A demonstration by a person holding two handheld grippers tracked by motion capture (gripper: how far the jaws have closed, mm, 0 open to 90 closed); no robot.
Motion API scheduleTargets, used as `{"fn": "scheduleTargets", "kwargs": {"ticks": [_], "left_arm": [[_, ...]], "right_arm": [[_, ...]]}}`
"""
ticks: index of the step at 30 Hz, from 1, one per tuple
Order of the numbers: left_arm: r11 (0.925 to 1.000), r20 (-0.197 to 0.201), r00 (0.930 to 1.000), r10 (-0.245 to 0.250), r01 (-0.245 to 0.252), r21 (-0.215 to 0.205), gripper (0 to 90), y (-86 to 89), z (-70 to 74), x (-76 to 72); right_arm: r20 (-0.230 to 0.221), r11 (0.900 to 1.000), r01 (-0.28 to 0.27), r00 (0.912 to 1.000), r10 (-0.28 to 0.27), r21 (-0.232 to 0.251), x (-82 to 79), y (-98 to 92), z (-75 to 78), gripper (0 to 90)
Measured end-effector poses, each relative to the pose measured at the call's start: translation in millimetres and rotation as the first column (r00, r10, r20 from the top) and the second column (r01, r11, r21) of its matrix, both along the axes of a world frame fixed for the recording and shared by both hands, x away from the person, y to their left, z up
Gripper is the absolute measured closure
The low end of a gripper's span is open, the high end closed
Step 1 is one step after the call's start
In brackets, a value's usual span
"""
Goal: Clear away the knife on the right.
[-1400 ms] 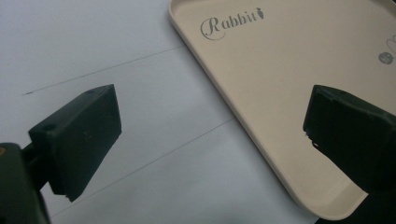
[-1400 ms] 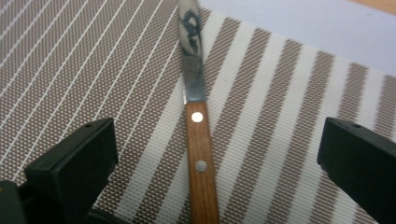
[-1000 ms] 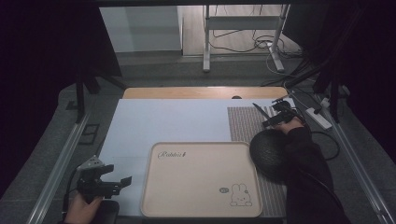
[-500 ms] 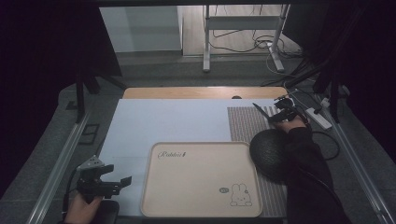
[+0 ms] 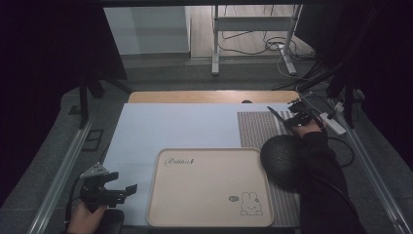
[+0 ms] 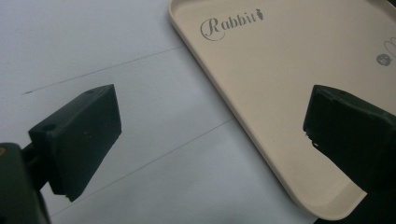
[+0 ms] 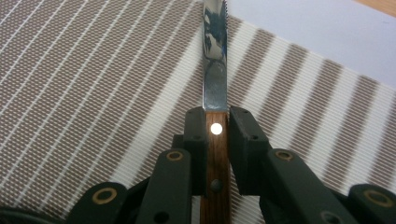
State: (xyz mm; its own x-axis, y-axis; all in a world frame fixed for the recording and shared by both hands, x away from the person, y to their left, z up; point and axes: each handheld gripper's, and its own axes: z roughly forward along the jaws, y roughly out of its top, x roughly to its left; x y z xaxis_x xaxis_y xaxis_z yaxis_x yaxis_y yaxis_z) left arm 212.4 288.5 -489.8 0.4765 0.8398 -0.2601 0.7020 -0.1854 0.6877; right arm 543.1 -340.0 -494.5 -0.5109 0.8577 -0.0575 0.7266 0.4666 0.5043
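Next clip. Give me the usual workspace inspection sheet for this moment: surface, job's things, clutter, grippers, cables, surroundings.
Surface: pale blue table cover with a striped placemat at its right; bare wood strip at the far edge.
Job's things: beige tray printed "Rabbit", nothing on it; knife with a wooden handle and serrated blade, over the placemat.
Clutter: dark round textured object beside the tray's right edge; what it is cannot be told.
Grippers: left gripper open, near the tray's left edge; right gripper shut on the knife handle.
Cables: cables on the floor beyond the table; power strip at the right.
Surroundings: metal frame legs; dark curtains either side.
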Motion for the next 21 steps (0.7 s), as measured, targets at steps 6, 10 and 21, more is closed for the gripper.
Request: {"fn": "scheduleTargets", "kwargs": {"ticks": [6, 10, 21], "left_arm": [[1.0, 0.001, 1.0, 0.0, 0.0, 0.002, 4.3, -0.5, 0.1, 0.0], [1.0, 0.0, 1.0, 0.0, 0.0, 0.002, 4.3, -0.5, 0.2, 0.1], [1.0, 0.002, 1.0, -0.002, 0.002, 0.004, 4.3, -0.8, 0.2, 0.2]], "right_arm": [[0.017, 0.998, 0.036, 0.9992, -0.037, 0.046, -4.1, -18.5, 8.4, 77.7], [0.032, 0.997, 0.038, 0.9987, -0.04, 0.071, -10.4, -21.8, 16.5, 77.7], [0.042, 0.995, -0.014, 0.9991, 0.01, 0.098, -33.6, 5.8, 27.6, 77.7]]}}
